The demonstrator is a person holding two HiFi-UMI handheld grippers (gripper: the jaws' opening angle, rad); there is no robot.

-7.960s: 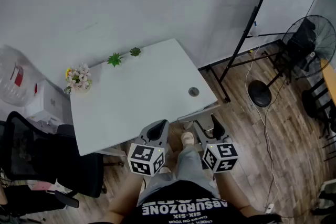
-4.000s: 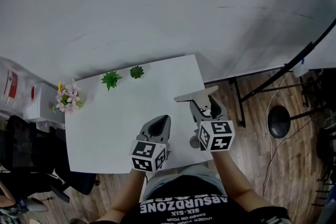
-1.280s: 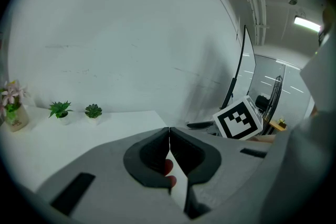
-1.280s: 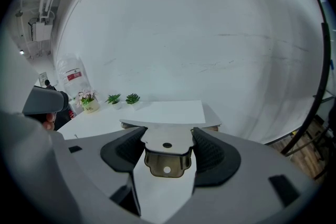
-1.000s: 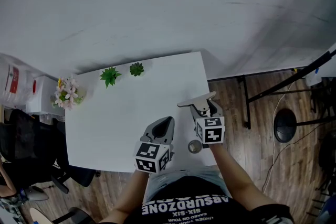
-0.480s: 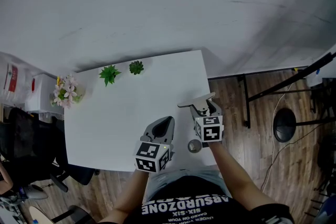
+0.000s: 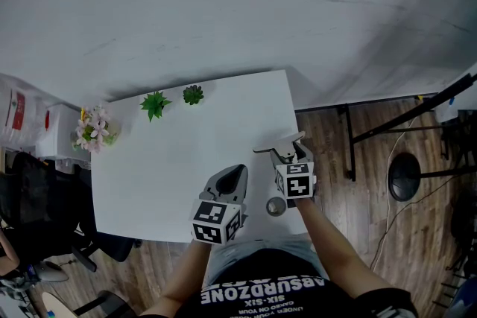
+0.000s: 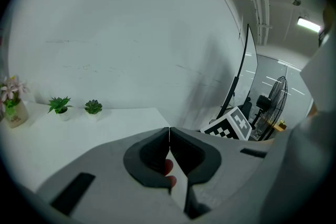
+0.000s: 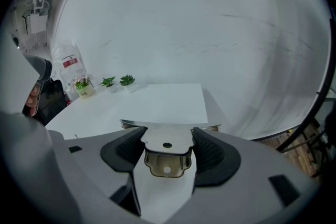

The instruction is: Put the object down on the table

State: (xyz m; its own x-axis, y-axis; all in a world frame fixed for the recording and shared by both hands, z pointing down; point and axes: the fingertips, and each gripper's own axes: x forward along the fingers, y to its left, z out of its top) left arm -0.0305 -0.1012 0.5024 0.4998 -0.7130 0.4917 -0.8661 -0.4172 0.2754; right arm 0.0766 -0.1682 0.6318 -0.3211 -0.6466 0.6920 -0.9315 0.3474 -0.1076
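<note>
My right gripper point(image 7: 286, 153) is shut on a metal scraper point(image 7: 279, 142), holding its handle plate point(image 9: 167, 157) between the jaws. The scraper's wide flat blade point(image 9: 169, 125) lies level across the view, just above the near right part of the white table point(image 7: 186, 156). My left gripper point(image 7: 233, 177) hovers over the table's near edge to the left of the right one. Its jaws point(image 8: 169, 136) are closed together with nothing between them. The right gripper's marker cube point(image 8: 231, 124) shows in the left gripper view.
A round metal cable grommet point(image 7: 276, 206) sits in the table near my right gripper. Two small green plants point(image 7: 154, 105) point(image 7: 193, 94) and a pot of flowers point(image 7: 91, 135) stand along the far and left edges. A black chair point(image 7: 33, 212) is at the left, a wall behind.
Since eight seconds ago the person has stepped up to the table, and the right gripper now carries the scraper over it. Over the last second both grippers have hardly moved.
</note>
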